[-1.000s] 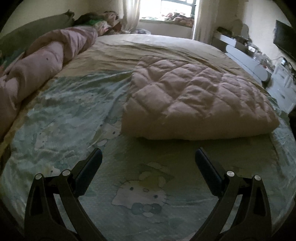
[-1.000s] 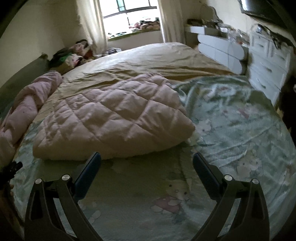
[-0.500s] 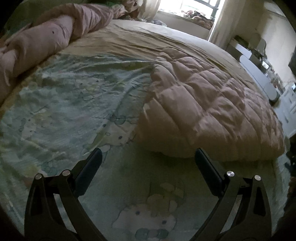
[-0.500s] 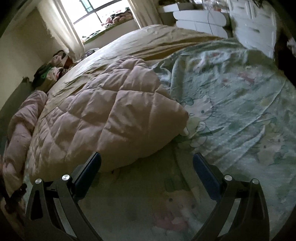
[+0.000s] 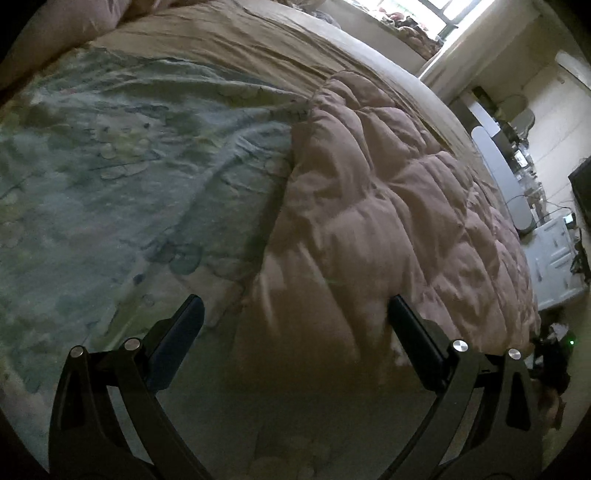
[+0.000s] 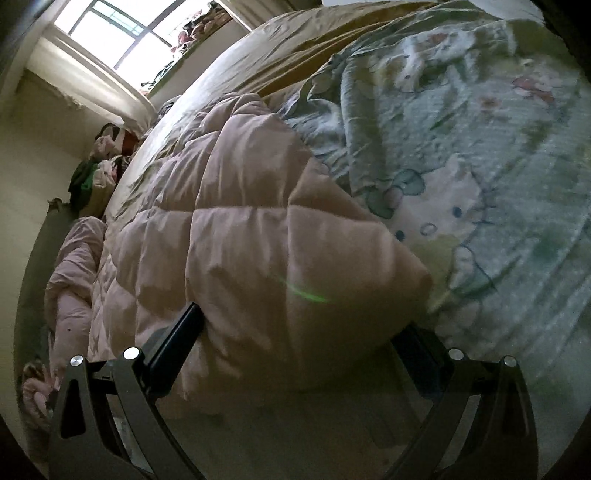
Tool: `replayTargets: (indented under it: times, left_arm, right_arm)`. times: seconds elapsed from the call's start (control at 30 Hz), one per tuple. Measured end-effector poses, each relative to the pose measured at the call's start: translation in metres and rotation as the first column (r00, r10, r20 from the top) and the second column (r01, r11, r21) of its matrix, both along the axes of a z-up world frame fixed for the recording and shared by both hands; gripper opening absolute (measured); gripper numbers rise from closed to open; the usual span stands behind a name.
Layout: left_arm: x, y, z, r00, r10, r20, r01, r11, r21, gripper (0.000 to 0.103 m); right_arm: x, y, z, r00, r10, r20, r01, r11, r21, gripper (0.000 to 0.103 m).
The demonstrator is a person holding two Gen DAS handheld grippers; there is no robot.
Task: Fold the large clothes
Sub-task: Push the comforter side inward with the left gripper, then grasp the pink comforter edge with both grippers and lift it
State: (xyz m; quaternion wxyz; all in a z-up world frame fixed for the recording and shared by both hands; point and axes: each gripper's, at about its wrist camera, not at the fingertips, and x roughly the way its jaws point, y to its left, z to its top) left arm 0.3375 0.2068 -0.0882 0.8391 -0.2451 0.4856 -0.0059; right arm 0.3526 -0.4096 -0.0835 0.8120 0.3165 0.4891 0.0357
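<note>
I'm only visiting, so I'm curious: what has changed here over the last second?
Both grippers, left and right, moved in toward the near edge of the folded pink quilted comforter, tilting as they came. Their jaws stayed wide open, gripping nothing. The comforter and cartoon-print sheet lay unchanged.

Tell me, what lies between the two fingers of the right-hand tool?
The near corner of the pink quilted comforter bulges into the right gripper; its open fingers straddle it, not yet closed. The right wrist view shows this.

Cartoon-print bedsheet (image 5: pixel 110 177), tan blanket (image 5: pixel 229 40) beyond; window (image 6: pixel 107 33), white drawers (image 5: pixel 554 254), clothes pile (image 6: pixel 99 170)
</note>
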Motion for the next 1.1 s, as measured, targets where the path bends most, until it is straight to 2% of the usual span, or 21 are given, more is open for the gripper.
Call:
replayTargets:
  times: [0.2,0.43,0.53,0.7,0.73,0.77,0.8,0.83,0.93,1.0,1.1]
  left_arm:
    - [0.017,0.005,-0.011,1.0,-0.014,-0.004,0.014,0.997,-0.076,0.095]
    - [0.034,0.002,-0.025,1.0,-0.024,0.004,0.024,0.991,-0.132,0.095]
    - [0.042,-0.007,-0.024,0.999,-0.029,0.017,0.03,0.995,-0.096,0.095]
    - [0.048,-0.019,-0.02,0.999,-0.052,0.015,0.052,0.997,-0.048,0.094]
    - [0.05,-0.021,-0.019,0.998,-0.058,0.017,0.059,0.997,-0.044,0.089]
    - [0.051,-0.025,-0.018,0.997,-0.068,0.029,0.069,0.997,-0.036,0.08]
    - [0.052,-0.031,-0.015,0.996,-0.083,0.04,0.084,0.996,-0.029,0.074]
    - [0.054,-0.036,-0.013,0.994,-0.098,0.05,0.099,0.995,-0.022,0.061]
    - [0.055,-0.049,-0.004,0.99,-0.129,0.054,0.127,0.991,0.042,0.052]
    - [0.054,-0.052,-0.002,0.988,-0.141,0.059,0.138,0.989,0.061,0.046]
    - [0.053,-0.058,0.004,0.983,-0.168,0.078,0.158,0.98,0.117,0.036]
  right_arm:
    - [0.023,-0.008,-0.015,0.999,0.001,-0.035,0.001,0.998,0.064,0.099]
    - [0.052,-0.016,-0.024,0.999,0.043,-0.014,-0.041,0.989,0.139,0.099]
    - [0.062,-0.023,-0.027,0.999,0.052,0.007,-0.053,0.985,0.166,0.099]
    - [0.07,-0.026,-0.022,0.998,0.041,0.056,-0.049,0.988,0.144,0.099]
    - [0.07,-0.025,-0.021,0.997,0.043,0.06,-0.051,0.989,0.138,0.098]
    - [0.072,-0.021,-0.018,0.996,0.051,0.073,-0.059,0.991,0.123,0.095]
    - [0.073,-0.016,-0.014,0.994,0.067,0.087,-0.076,0.992,0.1,0.084]
    - [0.072,-0.011,-0.007,0.988,0.106,0.112,-0.112,0.993,0.048,0.073]
    - [0.071,0.007,0.012,0.97,0.197,0.143,-0.185,0.978,-0.093,0.053]
    - [0.071,0.019,0.022,0.958,0.246,0.145,-0.218,0.958,-0.186,0.046]
    - [0.066,0.045,0.039,0.934,0.328,0.141,-0.257,0.892,-0.372,0.037]
